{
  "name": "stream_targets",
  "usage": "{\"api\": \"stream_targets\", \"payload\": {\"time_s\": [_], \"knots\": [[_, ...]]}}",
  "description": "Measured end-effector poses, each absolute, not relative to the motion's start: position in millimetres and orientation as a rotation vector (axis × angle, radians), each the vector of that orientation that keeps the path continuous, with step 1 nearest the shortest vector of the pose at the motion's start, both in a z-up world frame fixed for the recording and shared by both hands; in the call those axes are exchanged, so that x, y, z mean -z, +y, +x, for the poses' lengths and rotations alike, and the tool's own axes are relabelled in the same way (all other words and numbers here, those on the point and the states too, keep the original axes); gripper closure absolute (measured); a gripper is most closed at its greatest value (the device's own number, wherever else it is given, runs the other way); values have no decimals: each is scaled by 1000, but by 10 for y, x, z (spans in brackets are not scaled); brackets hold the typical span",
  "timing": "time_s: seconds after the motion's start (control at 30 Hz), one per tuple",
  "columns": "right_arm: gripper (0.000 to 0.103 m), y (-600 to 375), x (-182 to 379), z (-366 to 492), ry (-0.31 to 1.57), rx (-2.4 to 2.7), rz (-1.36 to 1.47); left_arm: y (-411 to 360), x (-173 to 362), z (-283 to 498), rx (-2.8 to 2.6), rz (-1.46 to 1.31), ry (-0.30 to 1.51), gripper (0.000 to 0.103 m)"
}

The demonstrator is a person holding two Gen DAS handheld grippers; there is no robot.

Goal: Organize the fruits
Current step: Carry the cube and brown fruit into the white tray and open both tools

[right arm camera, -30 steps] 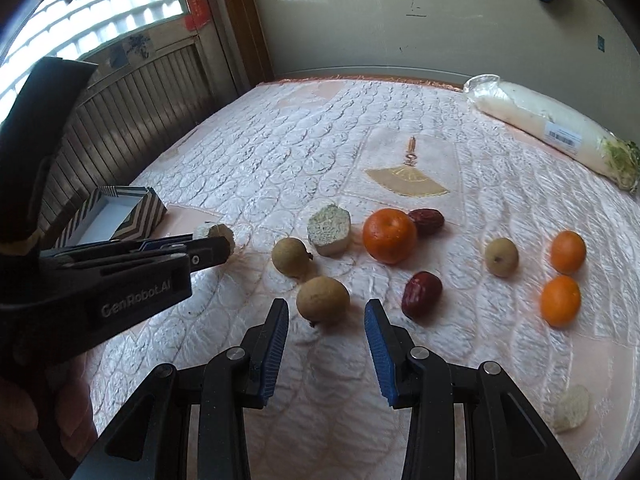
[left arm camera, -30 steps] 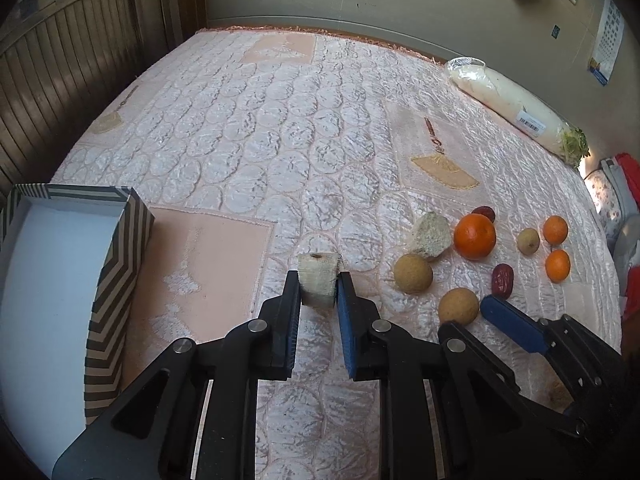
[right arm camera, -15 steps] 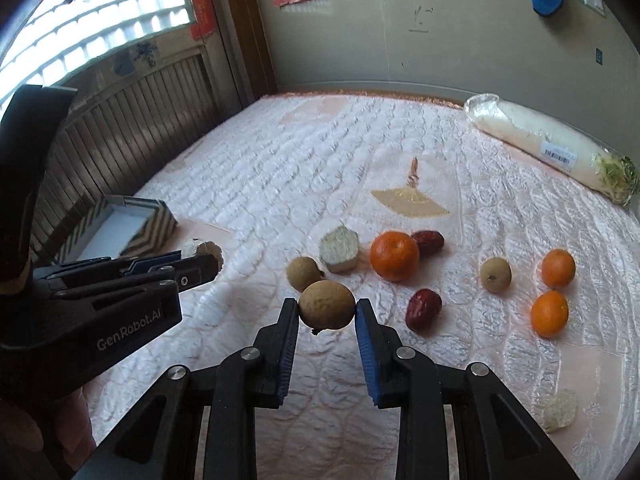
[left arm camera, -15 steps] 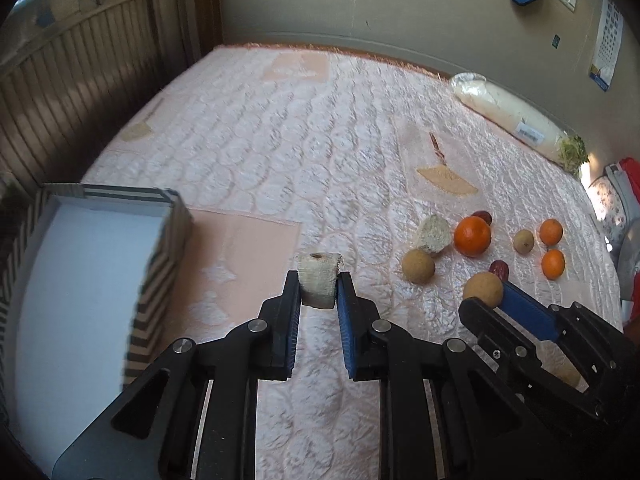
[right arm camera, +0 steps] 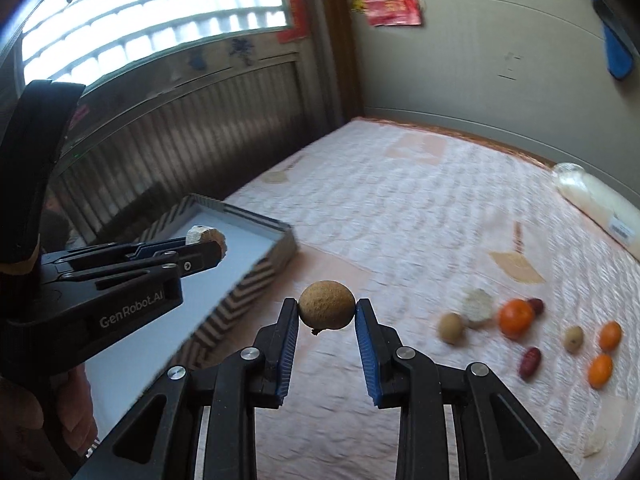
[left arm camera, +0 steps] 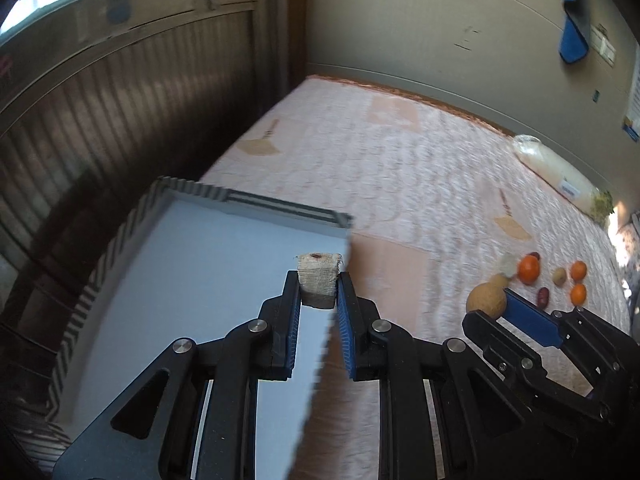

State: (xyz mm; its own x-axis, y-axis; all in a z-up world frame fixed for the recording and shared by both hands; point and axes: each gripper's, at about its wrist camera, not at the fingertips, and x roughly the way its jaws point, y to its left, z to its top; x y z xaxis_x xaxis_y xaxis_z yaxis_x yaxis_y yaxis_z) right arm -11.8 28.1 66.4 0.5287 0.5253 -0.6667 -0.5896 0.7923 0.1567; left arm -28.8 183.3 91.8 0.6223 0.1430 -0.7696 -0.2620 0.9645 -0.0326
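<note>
My left gripper [left arm camera: 319,280] is shut on a pale cut chunk [left arm camera: 319,282] and holds it above the right edge of a box [left arm camera: 192,248] with a white floor and zigzag-striped walls. In the right wrist view the left gripper [right arm camera: 208,240] hangs over that box [right arm camera: 256,276]. My right gripper [right arm camera: 327,312] is shut on a round brown fruit [right arm camera: 327,311], in the air to the right of the box. The other fruits lie on the quilted bed at the right: an orange [right arm camera: 515,317], small tangerines [right arm camera: 609,335], red dates [right arm camera: 530,358], a brown fruit [right arm camera: 452,327] and a pale chunk [right arm camera: 477,303].
A long bagged white vegetable [right arm camera: 600,208] lies at the far right edge of the bed. A dark ribbed panel under a window [right arm camera: 180,148] runs close behind the box on the left. A pale scrap [right arm camera: 596,440] lies near the bed's front right.
Both grippers have swung left toward the box. The left gripper now holds its chunk over the box's edge. The right gripper, shut on the brown fruit, has lifted it away from the fruit group.
</note>
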Motion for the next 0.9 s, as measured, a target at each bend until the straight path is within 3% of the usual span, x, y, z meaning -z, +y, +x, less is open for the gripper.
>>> {"api": "stream_targets", "payload": {"time_s": [0.4, 0.9], "knots": [[75, 1192, -534, -98, 799, -820, -177, 2584, -552, -347, -369, -238, 959, 86], [75, 1775, -267, 98, 854, -843, -314, 2915, -287, -317, -413, -303, 1004, 86]]}}
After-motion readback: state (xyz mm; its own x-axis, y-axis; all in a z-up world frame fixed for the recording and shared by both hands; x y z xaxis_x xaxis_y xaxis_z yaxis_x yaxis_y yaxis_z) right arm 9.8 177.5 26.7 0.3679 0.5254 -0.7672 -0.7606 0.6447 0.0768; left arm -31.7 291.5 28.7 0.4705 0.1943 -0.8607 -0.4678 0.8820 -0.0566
